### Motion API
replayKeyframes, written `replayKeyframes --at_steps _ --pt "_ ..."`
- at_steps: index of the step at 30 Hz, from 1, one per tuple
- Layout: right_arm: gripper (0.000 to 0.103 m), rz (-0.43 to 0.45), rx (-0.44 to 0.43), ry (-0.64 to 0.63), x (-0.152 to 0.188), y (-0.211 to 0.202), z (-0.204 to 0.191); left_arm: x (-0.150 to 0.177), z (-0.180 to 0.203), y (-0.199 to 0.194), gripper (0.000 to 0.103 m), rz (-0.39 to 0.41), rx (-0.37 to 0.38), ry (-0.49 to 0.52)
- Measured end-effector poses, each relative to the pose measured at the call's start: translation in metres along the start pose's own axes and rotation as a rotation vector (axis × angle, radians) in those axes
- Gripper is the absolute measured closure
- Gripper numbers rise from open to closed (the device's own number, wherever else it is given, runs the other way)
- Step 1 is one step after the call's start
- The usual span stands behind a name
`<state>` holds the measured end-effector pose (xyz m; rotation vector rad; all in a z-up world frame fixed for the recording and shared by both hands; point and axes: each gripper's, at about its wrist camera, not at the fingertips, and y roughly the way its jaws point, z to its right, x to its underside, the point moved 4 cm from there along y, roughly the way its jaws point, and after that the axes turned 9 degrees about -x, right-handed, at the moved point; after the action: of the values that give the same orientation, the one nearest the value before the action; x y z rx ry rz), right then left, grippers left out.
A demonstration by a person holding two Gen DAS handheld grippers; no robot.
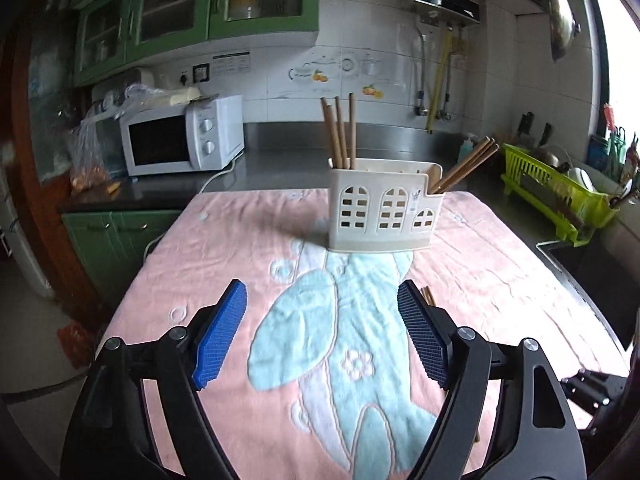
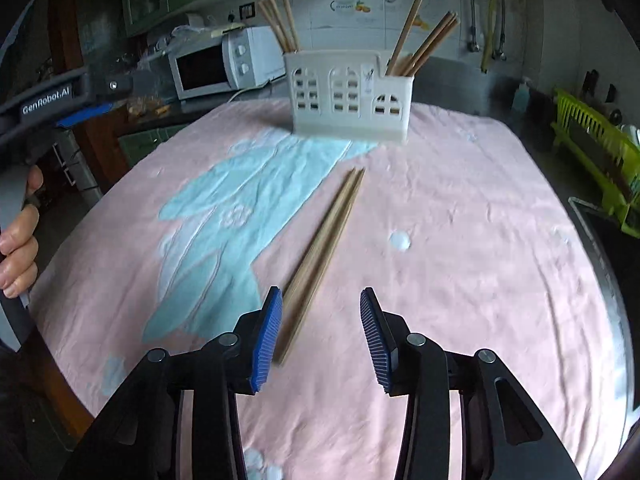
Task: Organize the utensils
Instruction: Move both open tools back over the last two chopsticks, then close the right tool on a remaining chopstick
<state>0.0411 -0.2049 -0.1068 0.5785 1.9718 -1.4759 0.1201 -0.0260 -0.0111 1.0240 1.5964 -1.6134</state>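
At the far left of the right wrist view, a hand (image 2: pixel 18 240) holds the left claw (image 2: pixel 82 114), and white letters on its black arm read "GenRobot.AI". In its own view the left claw (image 1: pixel 322 334) has its blue pads wide apart with nothing between them, only the pink and blue towel (image 1: pixel 224 248) that covers the bench. In the middle of the right wrist view, two wooden chopsticks (image 2: pixel 324 256) lie side by side on the towel, slanting from the lower middle up toward the white holder (image 2: pixel 348 94) at the top middle. The holder has little window holes, and more chopsticks stand in it: a bunch at its left end (image 2: pixel 280 24) and a bunch leaning out of its right end (image 2: pixel 424 40). A small label with a dark drawing is on its front, but it is too small to read. The right claw (image 2: pixel 320 338) is at the bottom middle with its pads partly apart and holding nothing; the near ends of the two chopsticks lie just beside its left pad. I think the chopsticks are light, stiff and smooth, so they could slip or roll away. A good place to pinch them is near the middle, both together, so they do not tip. The soft towel may make it hard to get a pad under them.
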Motion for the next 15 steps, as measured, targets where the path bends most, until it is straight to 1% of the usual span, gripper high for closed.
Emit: replayKeyframes --at_steps 2,3,5,7,12,15 --pt "0.073 -0.018 -0.019 0.013 0.01 0.003 -0.004 0.005 -0.005 -0.002 0.025 -0.001 -0.03 0.003" --pt "0.073 -0.026 -0.022 0.014 0.015 0.005 -0.005 0.009 -0.007 -0.004 0.025 -0.002 -0.042 0.005" --pt "0.078 -0.046 -0.03 0.024 0.023 0.012 -0.008 0.012 -0.009 -0.006 0.025 -0.007 -0.054 0.011" --pt "0.079 -0.063 -0.037 0.034 0.026 0.017 -0.008 0.015 -0.011 -0.008 0.025 -0.007 -0.067 0.017" --pt "0.08 -0.072 -0.051 0.034 0.029 0.021 -0.012 0.024 -0.012 -0.011 0.025 -0.007 -0.09 0.046" --pt "0.083 -0.084 -0.047 0.04 0.03 0.026 -0.012 0.026 -0.012 -0.011 0.025 -0.016 -0.081 0.039"
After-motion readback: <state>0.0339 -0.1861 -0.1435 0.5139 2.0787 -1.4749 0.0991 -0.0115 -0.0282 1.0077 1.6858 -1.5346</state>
